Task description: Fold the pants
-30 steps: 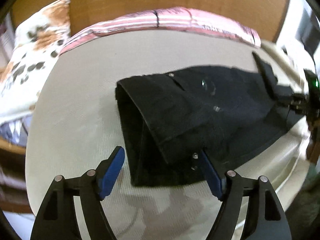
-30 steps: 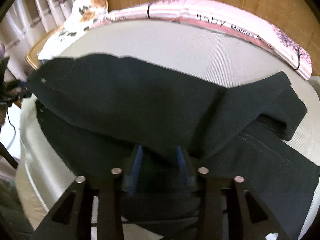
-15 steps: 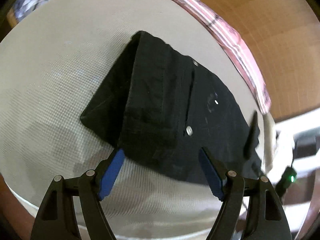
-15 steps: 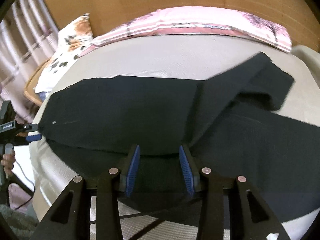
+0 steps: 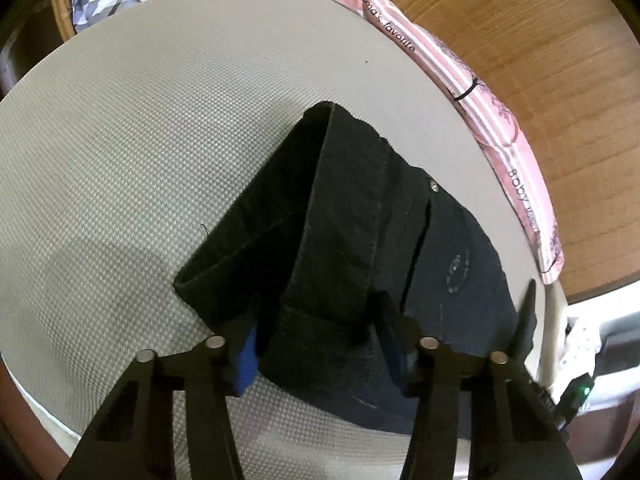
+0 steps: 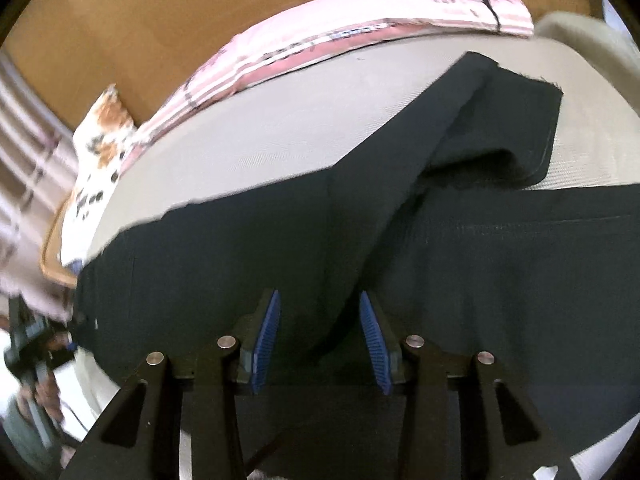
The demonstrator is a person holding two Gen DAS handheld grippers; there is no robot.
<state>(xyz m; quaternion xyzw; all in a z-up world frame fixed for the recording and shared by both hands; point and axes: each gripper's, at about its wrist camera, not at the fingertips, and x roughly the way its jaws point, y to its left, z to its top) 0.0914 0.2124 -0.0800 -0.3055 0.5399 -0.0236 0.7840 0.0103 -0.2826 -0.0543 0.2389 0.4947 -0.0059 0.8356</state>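
Black pants lie on a beige mattress, waistband end toward the left gripper. My left gripper straddles the waistband corner, its blue pads close on either side of the fabric; the jaws have narrowed onto it. In the right wrist view the pants spread across the bed, one leg end folded over at the upper right. My right gripper stands over a raised fold of the fabric, jaws apart with cloth between the pads.
A pink striped blanket lies along the far edge by a wooden headboard. A floral pillow sits at the left. The left gripper shows at the left edge of the right wrist view.
The left gripper moved forward onto the waistband corner and its jaws narrowed around it. The right gripper swung so the leg end sits higher right; its jaws stay about as wide.
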